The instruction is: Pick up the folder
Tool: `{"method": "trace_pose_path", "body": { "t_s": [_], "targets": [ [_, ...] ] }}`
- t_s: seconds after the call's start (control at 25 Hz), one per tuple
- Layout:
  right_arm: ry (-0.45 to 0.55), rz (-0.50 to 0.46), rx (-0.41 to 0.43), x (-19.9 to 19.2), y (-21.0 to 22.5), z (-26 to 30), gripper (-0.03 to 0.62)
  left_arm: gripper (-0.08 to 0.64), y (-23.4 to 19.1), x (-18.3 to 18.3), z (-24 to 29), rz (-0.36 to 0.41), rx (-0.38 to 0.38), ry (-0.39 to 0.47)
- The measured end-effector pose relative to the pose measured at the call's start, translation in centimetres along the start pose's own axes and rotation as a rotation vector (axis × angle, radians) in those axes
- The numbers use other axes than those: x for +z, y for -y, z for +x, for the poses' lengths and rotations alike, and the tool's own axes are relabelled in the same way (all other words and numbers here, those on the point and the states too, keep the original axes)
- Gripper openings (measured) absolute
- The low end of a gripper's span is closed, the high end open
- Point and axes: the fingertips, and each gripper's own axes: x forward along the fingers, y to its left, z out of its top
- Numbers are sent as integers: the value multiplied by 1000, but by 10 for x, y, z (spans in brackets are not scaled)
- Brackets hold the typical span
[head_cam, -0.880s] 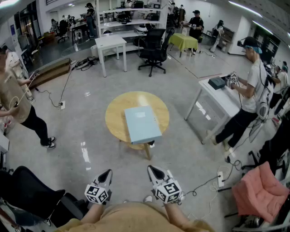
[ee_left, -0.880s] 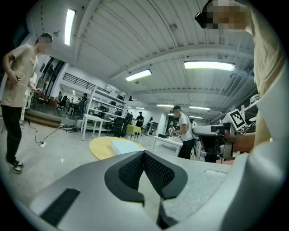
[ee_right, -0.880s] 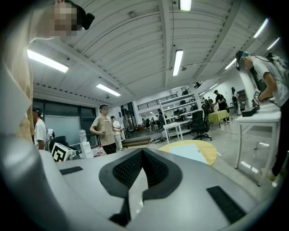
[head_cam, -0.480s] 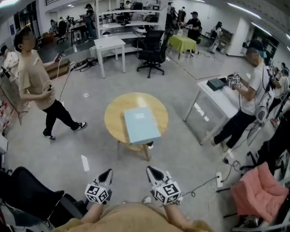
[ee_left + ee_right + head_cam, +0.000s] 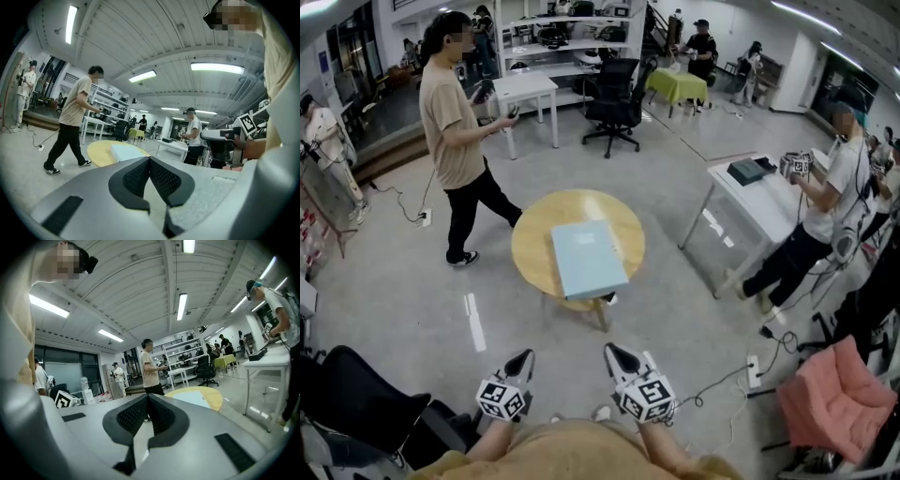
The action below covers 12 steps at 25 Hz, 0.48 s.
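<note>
Passer-by (image 5: 459, 131) walked up beside round table (image 5: 532, 248); one folder (image 5: 588, 258) atop; left tongs (image 5: 524, 356), right tongs (image 5: 610, 351) both pressed together, empty.

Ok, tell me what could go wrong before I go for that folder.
1. The folder lies flat, and its near end reaches about to the near edge of the round table. A shove from the jaws could slide it off.
2. A person in a beige shirt is mid-stride right beside the table and might cross the approach.
3. The left gripper and right gripper are both shut and well short of the table, so they must open first.
</note>
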Motion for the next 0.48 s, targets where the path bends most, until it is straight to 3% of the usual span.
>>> {"method": "trace_pose_path", "body": {
  "t_s": [0.48],
  "targets": [
    [-21,-1,66,2,32,0,0,2,21,-4,25,-9,51,-1]
  ]
}}
